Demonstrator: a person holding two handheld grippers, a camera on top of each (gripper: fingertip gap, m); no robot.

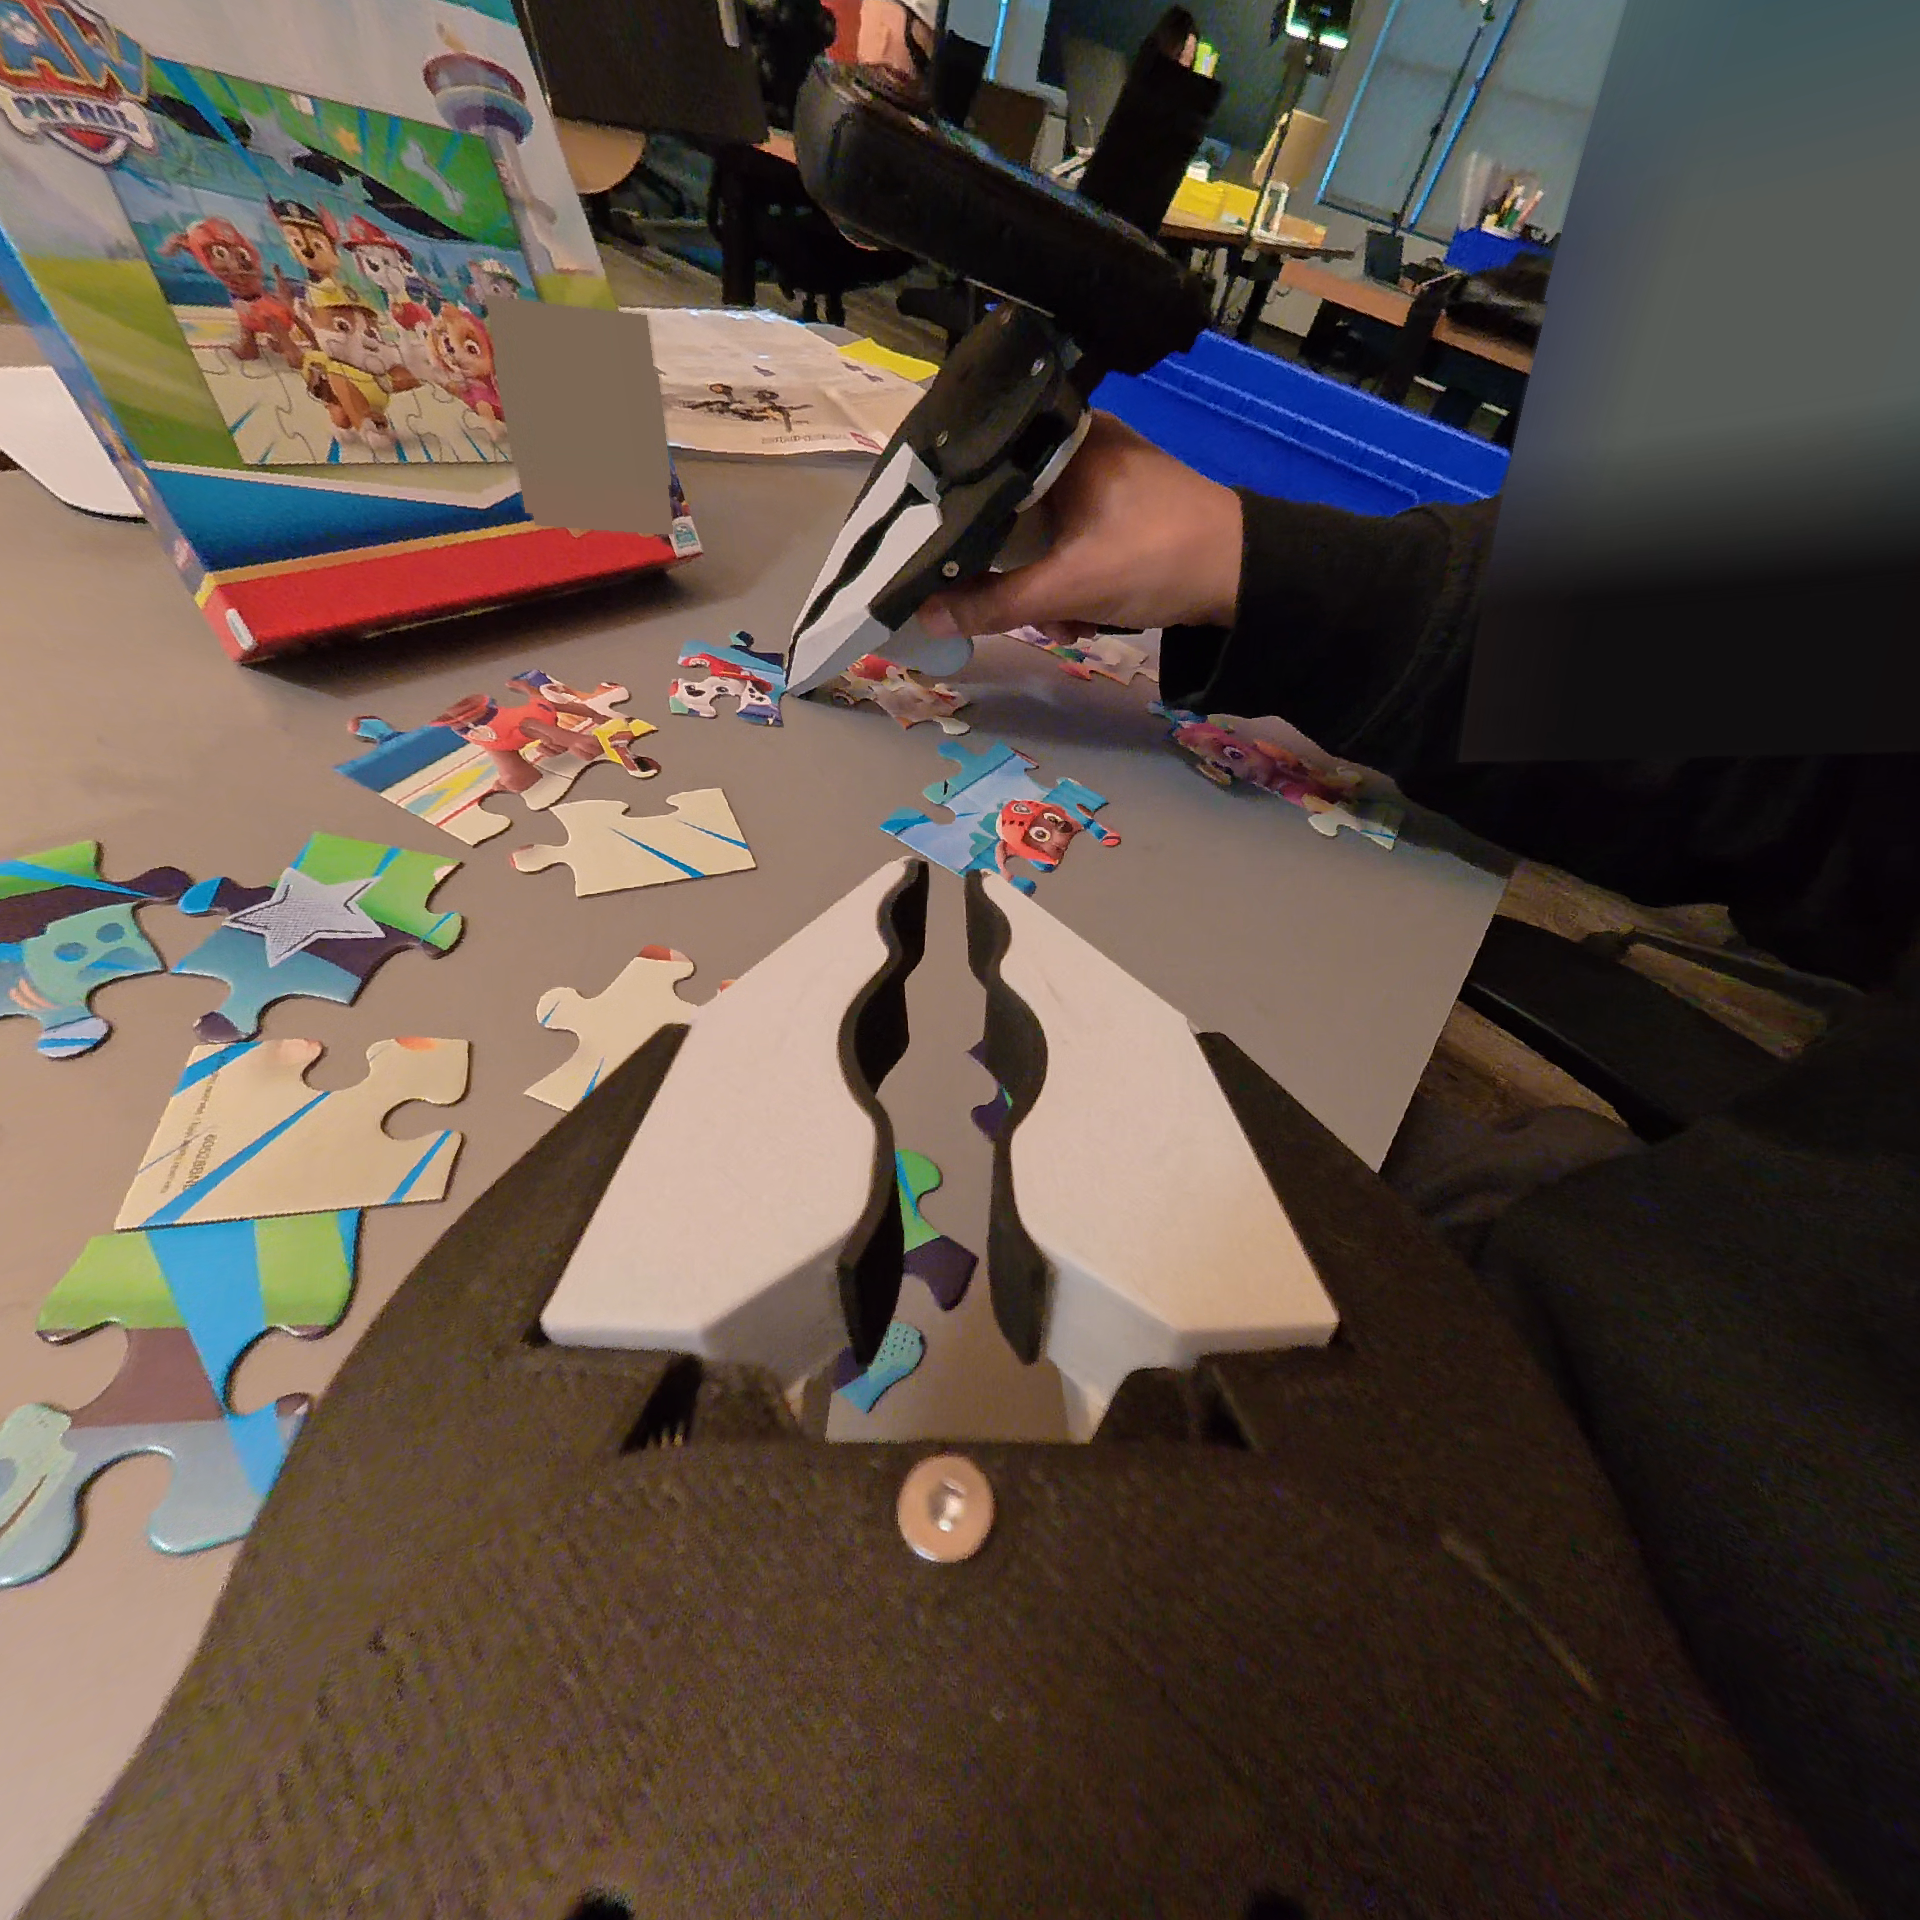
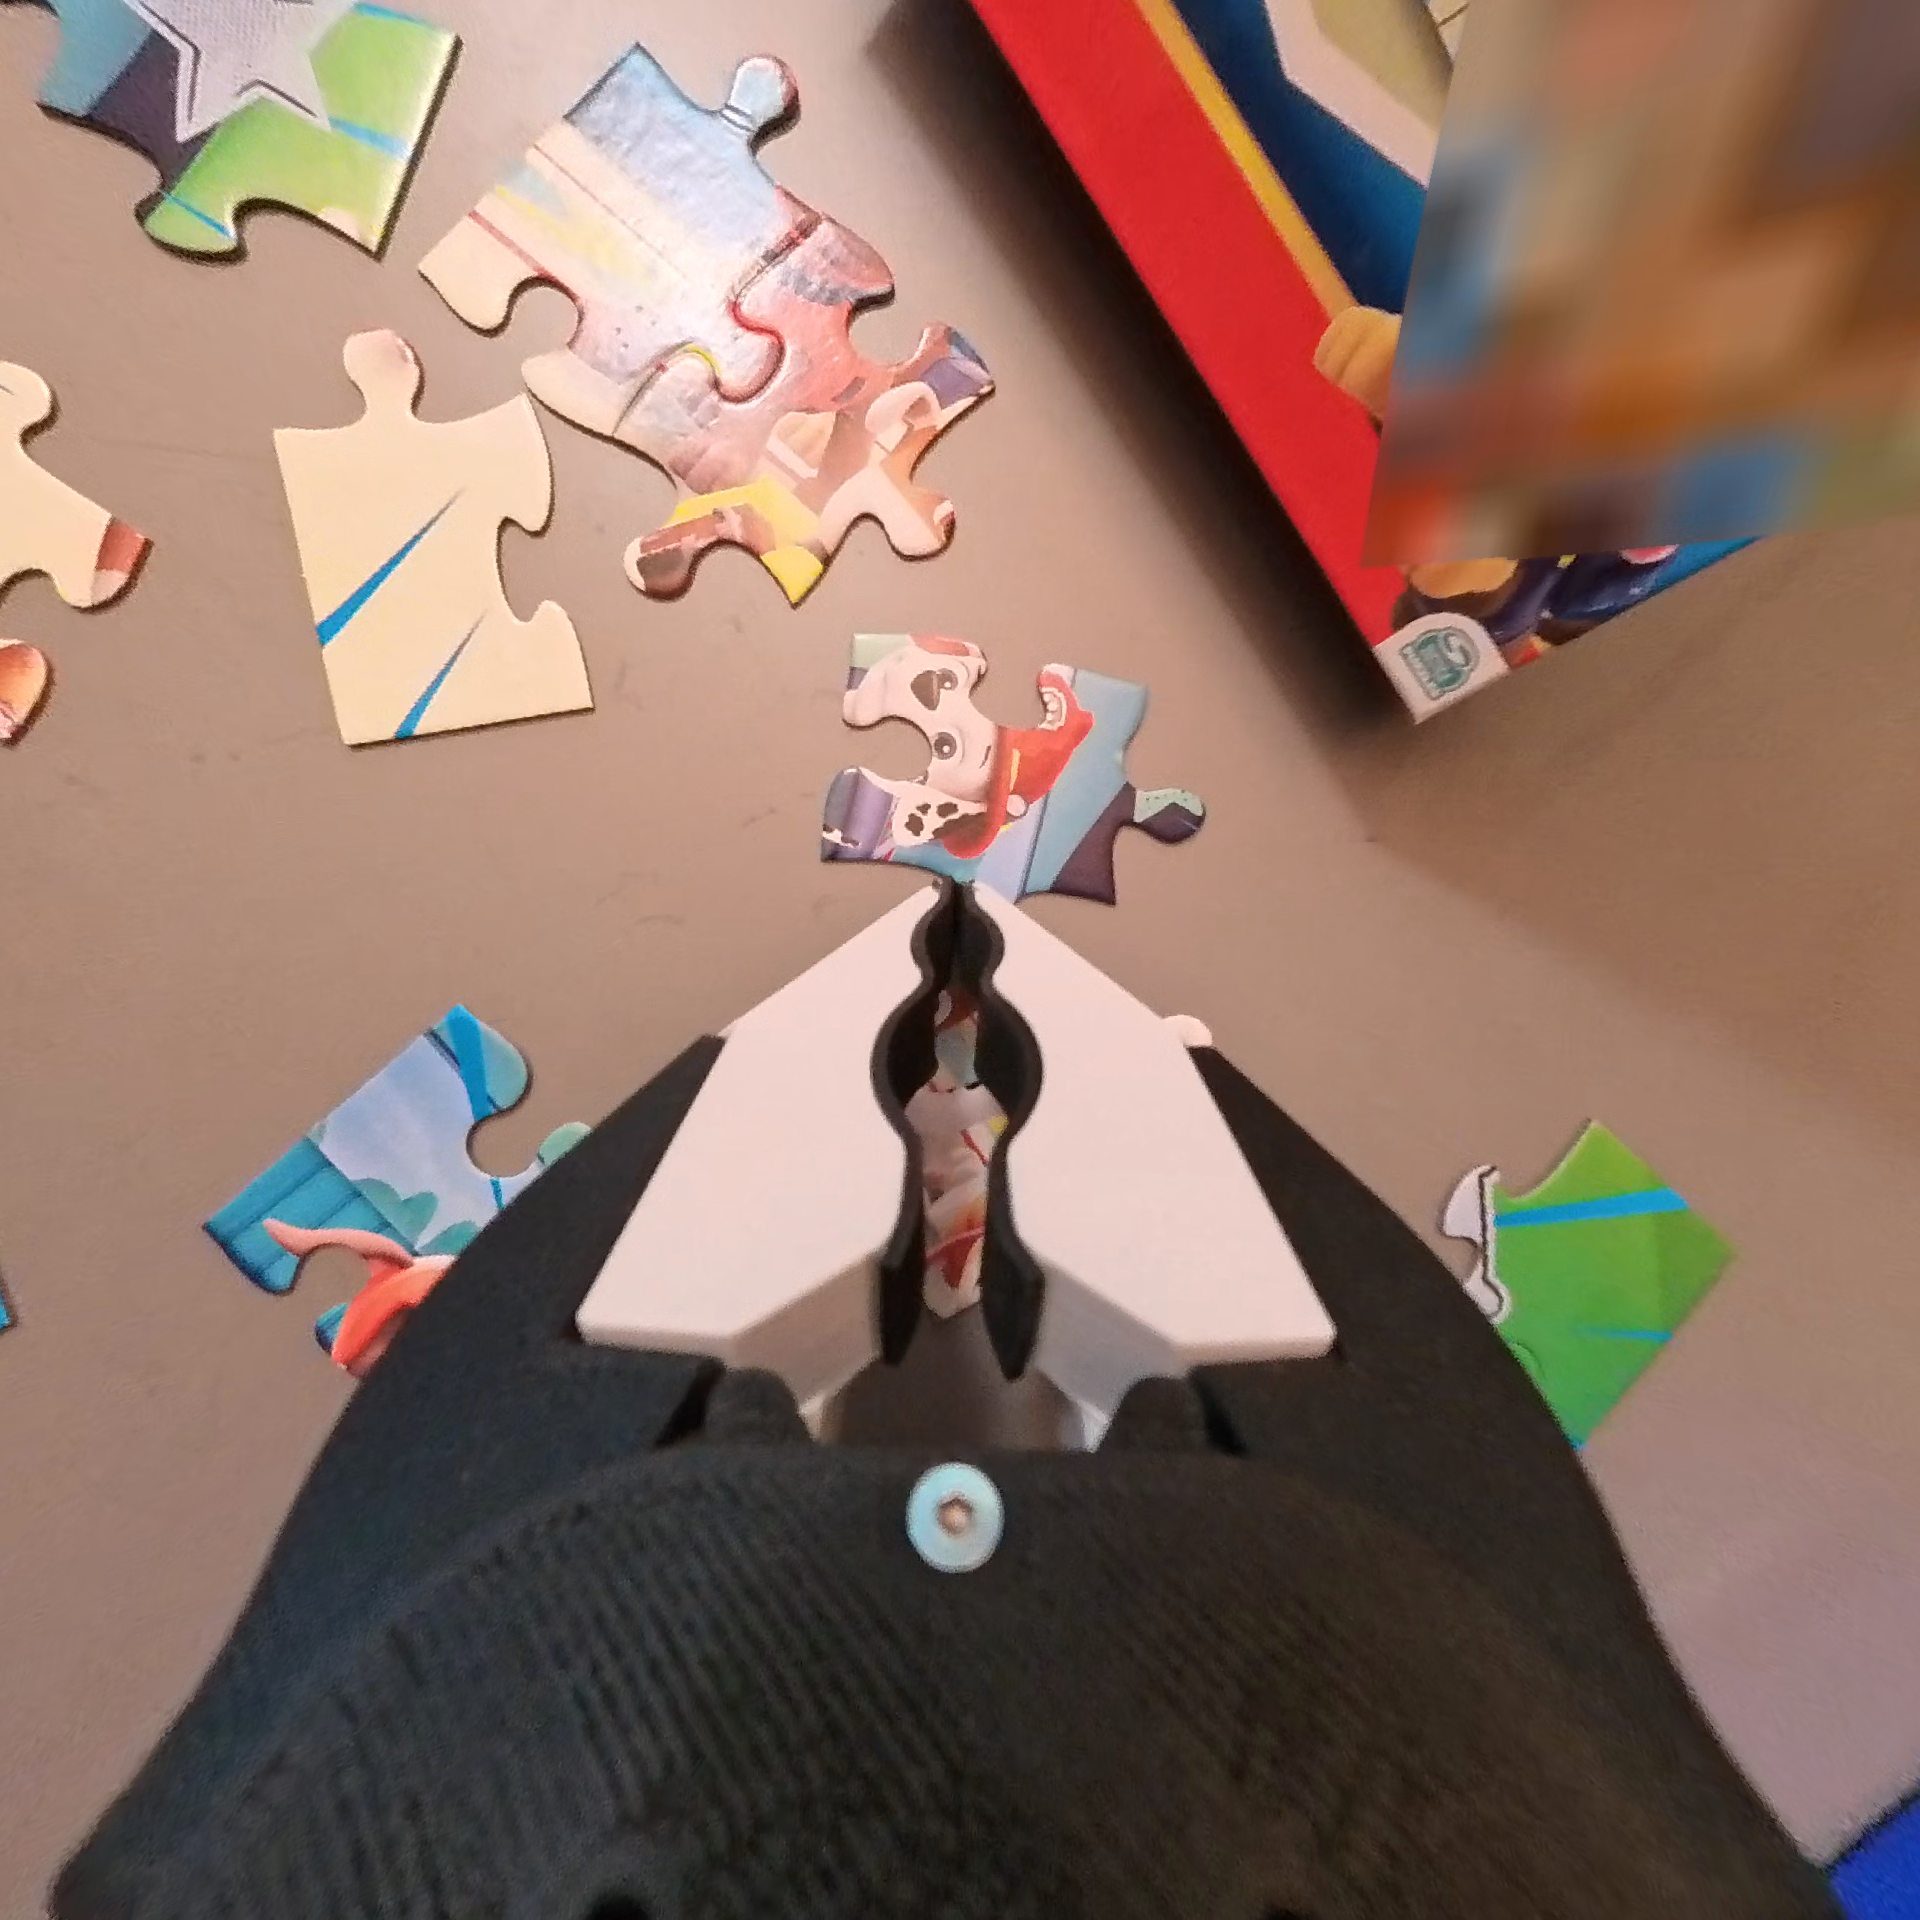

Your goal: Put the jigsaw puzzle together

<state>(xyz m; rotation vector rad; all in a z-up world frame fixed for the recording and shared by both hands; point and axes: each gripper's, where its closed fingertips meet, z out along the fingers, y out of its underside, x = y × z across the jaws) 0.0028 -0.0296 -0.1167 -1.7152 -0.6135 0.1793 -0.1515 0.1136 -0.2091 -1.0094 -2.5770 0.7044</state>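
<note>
Two tongs work over a grey bench [image 1: 1195, 997] strewn with about a dozen loose puzzle pieces. The right tongs [image 2: 951, 896] are closed, tips at the near edge of a spotted-dog piece [image 2: 987, 769] lying flat near the upright puzzle box [image 1: 343, 343]. The left tongs [image 1: 945, 878] hover slightly parted, gripping nothing.

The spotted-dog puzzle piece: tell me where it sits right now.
In the right wrist view, the spotted-dog piece lies flat on the grey table just beyond the right gripper tips, with the puzzle box to its upper right.
</note>
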